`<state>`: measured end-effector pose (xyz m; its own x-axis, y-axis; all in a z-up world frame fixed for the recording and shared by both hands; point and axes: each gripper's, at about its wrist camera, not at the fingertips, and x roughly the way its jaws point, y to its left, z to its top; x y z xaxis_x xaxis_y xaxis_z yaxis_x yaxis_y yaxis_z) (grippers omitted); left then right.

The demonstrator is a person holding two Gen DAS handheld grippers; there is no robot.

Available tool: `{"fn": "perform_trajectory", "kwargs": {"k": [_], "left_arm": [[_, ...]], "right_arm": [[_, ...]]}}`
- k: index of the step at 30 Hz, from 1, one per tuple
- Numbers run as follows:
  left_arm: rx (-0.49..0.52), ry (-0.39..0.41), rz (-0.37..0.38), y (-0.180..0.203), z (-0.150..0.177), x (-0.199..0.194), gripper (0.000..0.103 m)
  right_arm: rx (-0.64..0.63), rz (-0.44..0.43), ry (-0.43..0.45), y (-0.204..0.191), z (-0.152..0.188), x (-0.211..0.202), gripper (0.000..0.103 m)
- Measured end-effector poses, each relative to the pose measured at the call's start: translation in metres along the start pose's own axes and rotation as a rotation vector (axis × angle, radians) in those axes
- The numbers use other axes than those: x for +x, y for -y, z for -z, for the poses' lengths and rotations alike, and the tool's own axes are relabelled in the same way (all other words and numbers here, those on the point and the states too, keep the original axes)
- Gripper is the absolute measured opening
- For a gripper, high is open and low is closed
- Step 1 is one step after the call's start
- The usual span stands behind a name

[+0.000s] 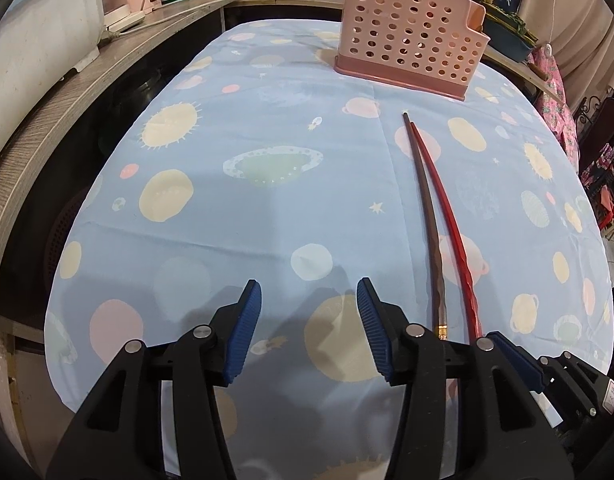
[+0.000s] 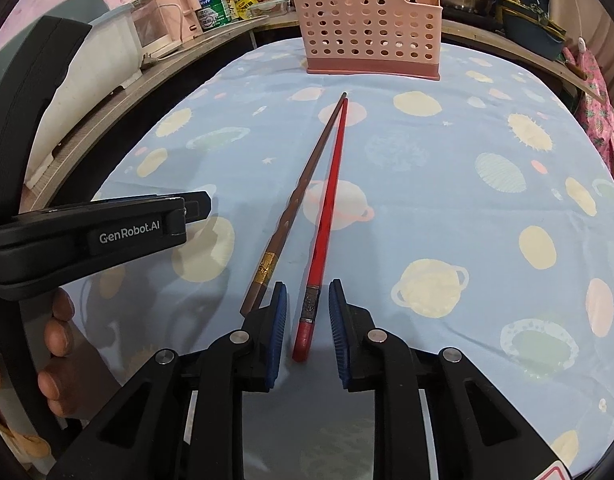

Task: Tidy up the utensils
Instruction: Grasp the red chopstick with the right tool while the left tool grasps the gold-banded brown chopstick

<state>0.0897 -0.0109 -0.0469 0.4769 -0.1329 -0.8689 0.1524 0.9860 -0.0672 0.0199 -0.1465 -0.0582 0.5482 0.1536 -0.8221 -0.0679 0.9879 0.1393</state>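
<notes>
Your right claw [image 2: 307, 320] is apart, jaws straddling the butt end of the red chopstick [image 2: 327, 208]. The stick sits between the blue pads [image 2: 277, 336], nearer the left pad, and I can't see either pad touching it. It lies flat on the surface [image 2: 447, 200].

The brown chopstick [image 2: 295, 196] is just outside your right claw's left jaw; its butt end runs under or beside that jaw, can't tell which. Both sticks run lengthwise away from you, long axes nearly in line with the claw's reach. Their far tips converge until touching or nearly so, short of the pink perforated utensil holder [image 2: 371, 28] standing upright at the far edge.

Your left claw [image 1: 309, 328] is also apart, holding nothing, over bare cloth. Both sticks lie off to its right, beyond its right jaw. So the right claw is the nearer one by far and already lined up.

My read: step in hand is grabbing the red stick, task barely started, as both sticks are out of the holder. Closing here pinches across the thick end, so expect the long tip to droop or swing. Watch that the left jaw doesn't drag the brown stick along.
</notes>
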Motion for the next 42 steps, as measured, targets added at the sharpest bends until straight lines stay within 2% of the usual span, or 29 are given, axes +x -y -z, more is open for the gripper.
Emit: {"fn": "perform_trajectory", "kwargs": {"k": [4,9,18,32,42], "left_arm": [[0.006,-0.003,0.003,0.003,0.001,0.001,0.048],[0.013,-0.003,0.006,0.006,0.003,0.0,0.054],[0.027,-0.006,0.024,0.015,0.006,-0.003,0.057],[0.111,-0.018,0.087,0.053,0.017,-0.008,0.059],[0.126,-0.04,0.068,0.061,0.023,0.004,0.058]], "right_arm": [[-0.002,0.01,0.003,0.001,0.001,0.0,0.016],[0.008,0.019,0.004,0.004,0.001,0.0,0.009],[0.016,0.049,0.008,0.01,0.0,-0.002,0.007],[0.11,0.109,0.021,0.054,-0.005,-0.006,0.007],[0.114,0.106,0.025,0.057,-0.005,-0.006,0.007]]}}
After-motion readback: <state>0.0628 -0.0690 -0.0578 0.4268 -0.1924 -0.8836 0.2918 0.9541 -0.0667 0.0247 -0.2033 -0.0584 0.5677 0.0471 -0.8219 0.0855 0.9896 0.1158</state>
